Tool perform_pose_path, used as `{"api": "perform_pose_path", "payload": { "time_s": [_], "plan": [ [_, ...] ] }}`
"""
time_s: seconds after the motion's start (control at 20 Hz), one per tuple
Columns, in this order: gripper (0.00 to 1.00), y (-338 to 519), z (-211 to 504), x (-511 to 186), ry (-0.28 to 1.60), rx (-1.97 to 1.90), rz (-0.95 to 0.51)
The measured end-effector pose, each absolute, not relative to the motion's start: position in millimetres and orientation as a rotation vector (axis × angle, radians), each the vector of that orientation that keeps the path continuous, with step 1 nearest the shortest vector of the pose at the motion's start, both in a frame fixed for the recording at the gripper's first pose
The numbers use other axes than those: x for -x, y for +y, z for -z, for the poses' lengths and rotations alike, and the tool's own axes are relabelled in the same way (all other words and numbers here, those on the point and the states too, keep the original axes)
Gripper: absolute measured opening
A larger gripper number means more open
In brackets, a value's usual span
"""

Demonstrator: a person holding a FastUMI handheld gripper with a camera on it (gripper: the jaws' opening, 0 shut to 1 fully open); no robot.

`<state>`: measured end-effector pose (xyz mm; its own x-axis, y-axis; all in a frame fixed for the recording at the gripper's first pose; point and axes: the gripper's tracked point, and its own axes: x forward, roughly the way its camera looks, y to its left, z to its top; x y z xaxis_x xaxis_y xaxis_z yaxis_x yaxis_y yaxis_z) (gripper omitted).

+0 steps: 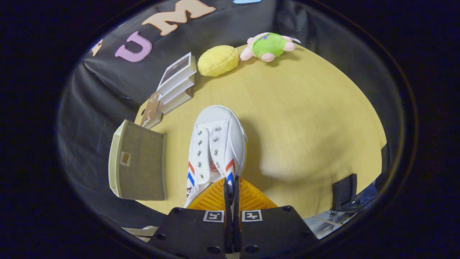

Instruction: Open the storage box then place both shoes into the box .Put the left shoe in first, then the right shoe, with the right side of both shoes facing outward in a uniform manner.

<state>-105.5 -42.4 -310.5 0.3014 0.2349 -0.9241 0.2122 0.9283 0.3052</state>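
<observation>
The tongs (231, 187) have two flat, wide fingers (212, 199) that stand close side by side, with only a thin dark slit between them. The inner faces carry a ribbed pattern of fine raised lines, which spreads like a fan toward the tips. Behind the fingers sit two dark, matte plates, one for each side, with angled outer corners. Each plate has a small square marker in black and white near the slit. Round screw heads show on the plates, at the upper outer corners and lower along the sides and near the middle slit
</observation>
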Motion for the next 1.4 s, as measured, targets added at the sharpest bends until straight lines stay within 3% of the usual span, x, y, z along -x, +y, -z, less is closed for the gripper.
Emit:
{"api": "perform_pose_path", "payload": {
  "time_s": [0.6,1.4],
  "plan": [
    [0.04,69.5,240.5,85.0,1.201,-0.454,-0.085],
    [0.04,216.5,212.0,51.6,1.189,-0.485,-0.192]
  ]
}}
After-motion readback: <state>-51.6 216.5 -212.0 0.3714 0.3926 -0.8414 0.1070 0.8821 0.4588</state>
